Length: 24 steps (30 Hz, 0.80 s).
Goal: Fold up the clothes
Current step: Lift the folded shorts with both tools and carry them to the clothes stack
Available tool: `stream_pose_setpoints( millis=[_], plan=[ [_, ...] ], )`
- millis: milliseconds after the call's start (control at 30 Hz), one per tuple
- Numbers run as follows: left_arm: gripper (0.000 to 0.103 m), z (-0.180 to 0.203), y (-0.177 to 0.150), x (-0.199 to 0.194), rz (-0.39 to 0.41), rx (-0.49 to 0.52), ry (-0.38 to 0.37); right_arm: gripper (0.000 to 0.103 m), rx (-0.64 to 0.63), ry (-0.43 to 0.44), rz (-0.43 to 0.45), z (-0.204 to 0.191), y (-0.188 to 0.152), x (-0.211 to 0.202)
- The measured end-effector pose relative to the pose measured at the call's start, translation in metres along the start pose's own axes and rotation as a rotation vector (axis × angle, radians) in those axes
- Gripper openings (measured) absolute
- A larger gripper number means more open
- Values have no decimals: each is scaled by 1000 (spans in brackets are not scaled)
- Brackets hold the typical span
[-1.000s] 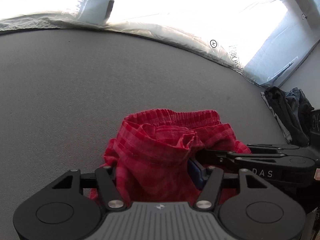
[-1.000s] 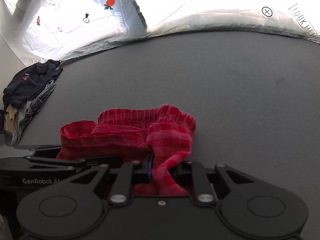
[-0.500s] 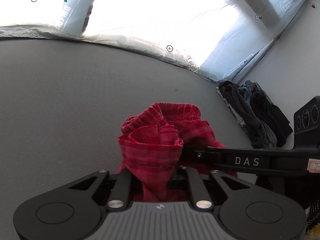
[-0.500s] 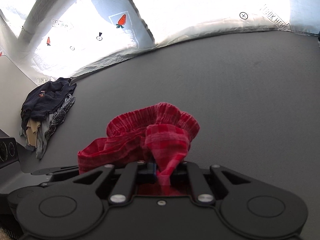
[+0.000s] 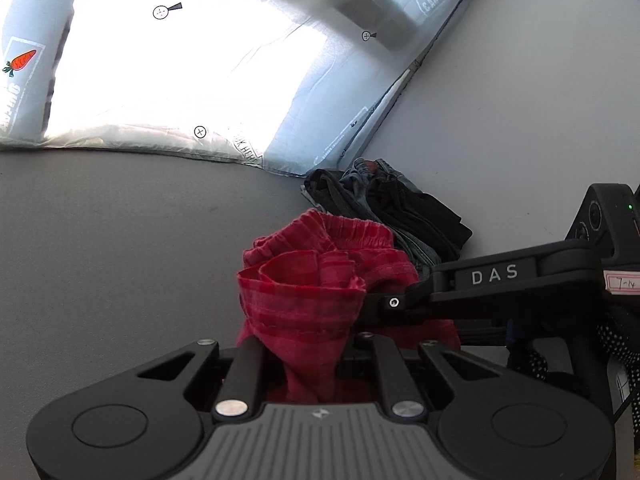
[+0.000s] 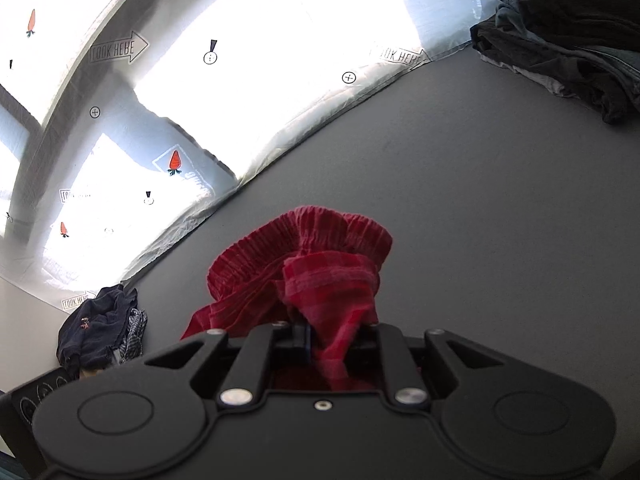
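Red checked shorts (image 5: pixel 316 280) hang bunched above the grey table (image 5: pixel 120 240), elastic waistband farthest from me. My left gripper (image 5: pixel 312 356) is shut on a fold of the cloth, which hides the pads. The right gripper (image 5: pixel 384 304) reaches in from the right and bites the same bunch. Seen from the right wrist, the shorts (image 6: pixel 320 256) bulge up over my right gripper (image 6: pixel 328 340). Its jaws are opening slightly, with cloth still pinched between them.
A stack of dark folded clothes (image 5: pixel 392 208) lies at the table's far right corner by the grey wall, and shows again (image 6: pixel 560 32) top right. Another dark pile (image 6: pixel 100 328) sits at the left. A bright white sheet printed with carrots (image 5: pixel 180 80) backs the table.
Both grippers have risen and rolled, lifting the shorts off the table. The left jaws closed on the cloth. The views now tilt toward the sheet and the clothes piles.
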<state>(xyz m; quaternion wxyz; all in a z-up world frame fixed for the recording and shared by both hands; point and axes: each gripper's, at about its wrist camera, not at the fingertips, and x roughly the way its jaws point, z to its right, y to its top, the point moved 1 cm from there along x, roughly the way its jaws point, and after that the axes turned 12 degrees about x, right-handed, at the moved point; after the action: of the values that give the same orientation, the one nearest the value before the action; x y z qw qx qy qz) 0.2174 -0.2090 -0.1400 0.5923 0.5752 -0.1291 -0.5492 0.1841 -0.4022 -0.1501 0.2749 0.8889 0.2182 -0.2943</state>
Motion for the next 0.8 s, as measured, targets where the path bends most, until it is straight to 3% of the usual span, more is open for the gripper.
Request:
stream_pose_setpoints(
  millis=[167, 367, 533, 700, 800],
  plan=[
    [14, 32, 19, 28, -4, 58, -65, 16, 119, 27, 107, 50, 15, -47],
    [14, 72, 51, 94, 1, 170, -95, 15, 222, 127, 194, 120, 65, -75],
    [15, 91, 93, 155, -34, 240, -75, 13, 282, 227, 234, 164, 115, -82],
    [14, 83, 153, 225, -61, 169, -35, 13, 341, 341, 265, 197, 178, -72],
    [14, 93, 194, 265, -55, 235, -12, 13, 371, 396, 297, 209, 215, -66]
  ],
)
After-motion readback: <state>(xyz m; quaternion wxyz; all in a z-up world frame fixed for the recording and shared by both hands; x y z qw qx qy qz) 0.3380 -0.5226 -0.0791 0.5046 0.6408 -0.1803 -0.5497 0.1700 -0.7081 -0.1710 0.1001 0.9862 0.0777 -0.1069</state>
